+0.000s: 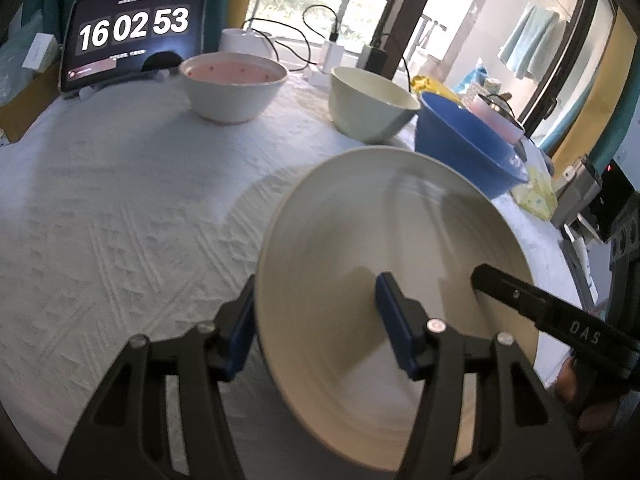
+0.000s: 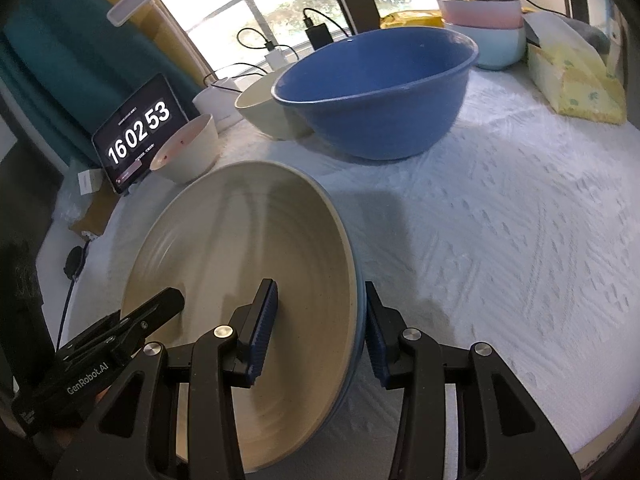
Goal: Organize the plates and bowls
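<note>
A large cream plate [image 1: 360,248] is held tilted above the white tablecloth, with a gripper on each side of its rim. My left gripper [image 1: 316,320] straddles the plate's left rim, one blue pad under it and one on its inner face. My right gripper [image 2: 320,320] straddles the right rim of the same plate [image 2: 240,260] the same way; a blue edge shows under the rim there. A big blue bowl [image 2: 376,92], a cream bowl [image 1: 368,104] and a white bowl with pink inside [image 1: 232,84] stand behind.
A tablet clock [image 1: 136,36] stands at the back left. Pink and pale blue bowls [image 2: 484,28] are stacked at the back right, next to a yellow tissue pack [image 2: 576,80]. Chargers and cables [image 1: 332,52] lie along the window side. The tablecloth [image 1: 120,220] covers the table.
</note>
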Demonstrator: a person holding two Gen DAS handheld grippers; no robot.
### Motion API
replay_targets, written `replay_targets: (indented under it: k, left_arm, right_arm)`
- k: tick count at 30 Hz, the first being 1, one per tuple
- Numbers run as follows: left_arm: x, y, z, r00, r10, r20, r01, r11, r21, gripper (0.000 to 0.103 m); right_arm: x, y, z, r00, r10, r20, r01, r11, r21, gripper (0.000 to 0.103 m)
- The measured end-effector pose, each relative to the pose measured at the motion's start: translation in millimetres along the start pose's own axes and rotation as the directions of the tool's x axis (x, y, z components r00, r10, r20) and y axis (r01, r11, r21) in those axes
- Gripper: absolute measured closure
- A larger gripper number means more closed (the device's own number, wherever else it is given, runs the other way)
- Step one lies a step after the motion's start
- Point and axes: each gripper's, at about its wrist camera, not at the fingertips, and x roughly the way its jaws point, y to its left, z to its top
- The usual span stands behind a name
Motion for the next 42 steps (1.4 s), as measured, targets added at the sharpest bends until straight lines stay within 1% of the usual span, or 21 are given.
replay_targets:
  k: [10,29,42]
  left_arm:
    - [-6.7,24.9,6.4,1.000,0.014,0.022,-0.014,0.999,-0.040,0.045]
    - [-18.2,76.6,19.3,0.993,0.089,0.071,-0.078,0.986,-0.148,0.045]
    - [-12.9,109.0,26.0,0.989,0.139,0.058,-0.125,0.971,-0.204,0.045]
  right_arm:
    - [11.3,24.3,9.1,1.000,0.006,-0.014,-0.007,0.999,-0.043,0.059]
    - [49.9,81.0,26.1,0.997,0.052,-0.062,-0.062,0.984,-0.168,0.059]
    - [82.8,110.1,33.4,0.992,0.077,-0.105,-0.098,0.972,-0.213,0.059]
